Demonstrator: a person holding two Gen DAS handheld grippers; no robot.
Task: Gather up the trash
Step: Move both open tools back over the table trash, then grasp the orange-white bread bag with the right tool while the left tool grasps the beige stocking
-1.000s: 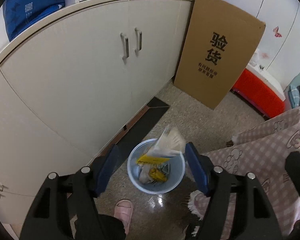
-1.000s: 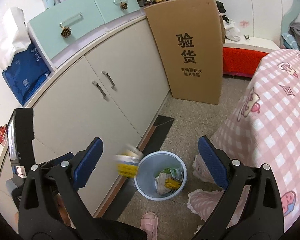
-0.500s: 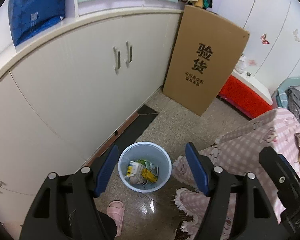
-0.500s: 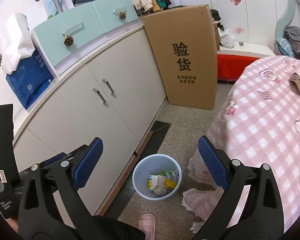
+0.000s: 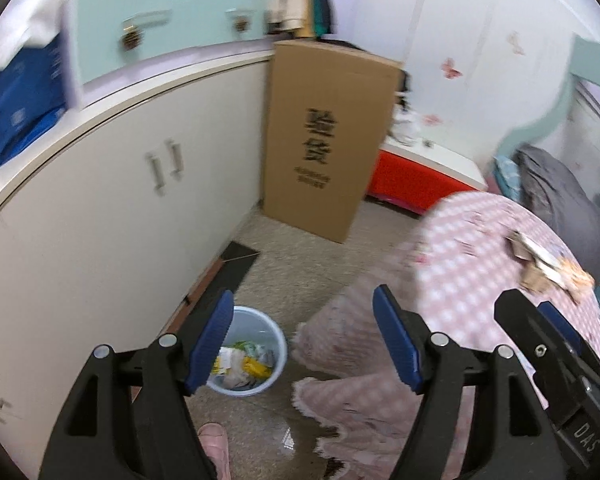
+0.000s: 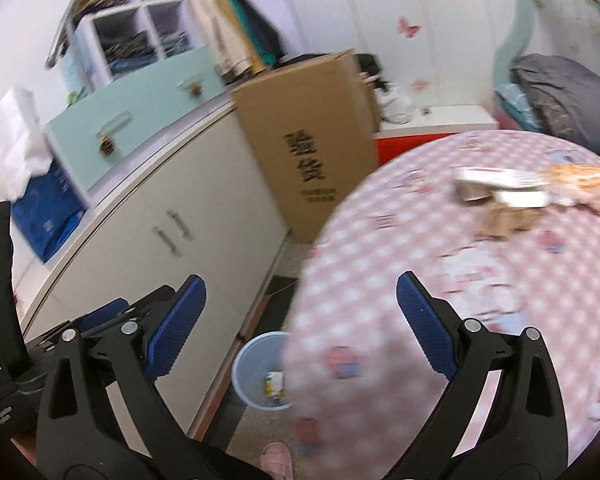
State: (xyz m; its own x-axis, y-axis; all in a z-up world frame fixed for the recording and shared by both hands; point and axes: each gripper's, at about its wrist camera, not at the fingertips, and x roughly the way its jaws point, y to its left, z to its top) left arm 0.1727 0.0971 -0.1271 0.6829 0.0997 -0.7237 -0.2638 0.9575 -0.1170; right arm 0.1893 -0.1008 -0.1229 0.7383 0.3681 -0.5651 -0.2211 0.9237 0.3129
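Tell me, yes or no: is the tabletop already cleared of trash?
No: a pile of wrappers and cardboard scraps lies on the pink checked tablecloth, apart from the bin on the floor.

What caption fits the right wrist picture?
Empty right hand-held gripper swings from the bin toward wrappers on the pink table.

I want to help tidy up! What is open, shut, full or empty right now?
Bin: upright, part full of wrappers.
Cupboard doors: shut.
Drawers: shut.
Box: upright, closed.
Left claw: empty, opening.
Right claw: open, empty.
Table trash: not yet collected.
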